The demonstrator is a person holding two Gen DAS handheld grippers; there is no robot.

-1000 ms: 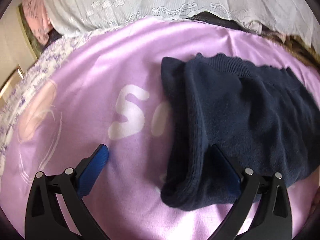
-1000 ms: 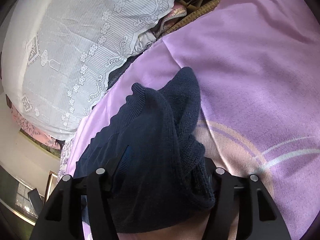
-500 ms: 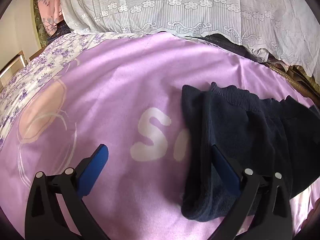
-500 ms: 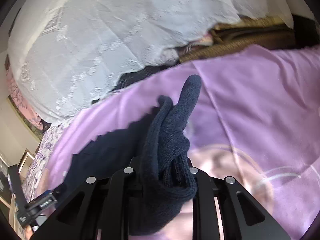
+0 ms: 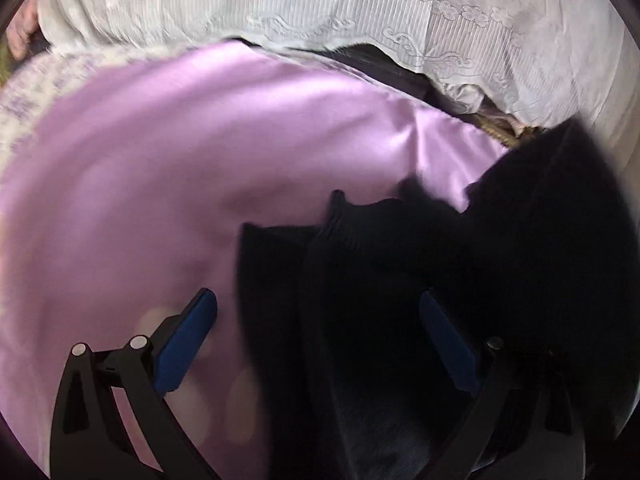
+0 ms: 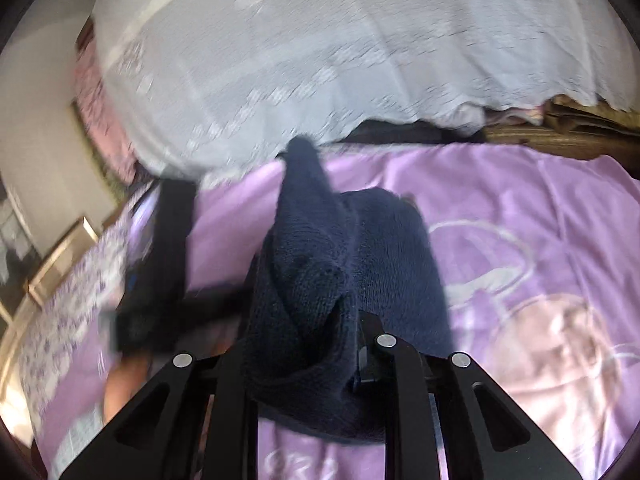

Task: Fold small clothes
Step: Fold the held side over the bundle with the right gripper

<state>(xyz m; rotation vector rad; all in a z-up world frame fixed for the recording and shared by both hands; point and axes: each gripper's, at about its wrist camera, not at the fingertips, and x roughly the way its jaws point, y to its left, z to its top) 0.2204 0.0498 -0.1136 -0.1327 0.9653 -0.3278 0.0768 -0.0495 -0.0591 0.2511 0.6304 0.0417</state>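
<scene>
A dark navy knitted garment (image 5: pixel 380 280) lies on a lilac sheet (image 5: pixel 160 184). My left gripper (image 5: pixel 316 308) is open, its blue-padded fingers (image 5: pixel 188 332) straddling the garment's left edge just above it. My right gripper (image 6: pixel 304 320) is shut on a bunched fold of the same garment (image 6: pixel 312 272) and holds it lifted above the lilac sheet (image 6: pixel 520 208). The left gripper shows blurred at the left of the right wrist view (image 6: pixel 160 264). The lifted fold fills the right of the left wrist view (image 5: pixel 552 240).
A white lace cover (image 5: pixel 360 20) over a pile lines the far edge of the bed and shows in the right wrist view (image 6: pixel 320 48). A floral cloth (image 6: pixel 68 312) lies at the left. A brown woven item (image 6: pixel 560 132) sits at the back right.
My right gripper has lifted the gripped fold and carried it left, over the garment. My left gripper has moved right and forward over the garment's left edge, still open.
</scene>
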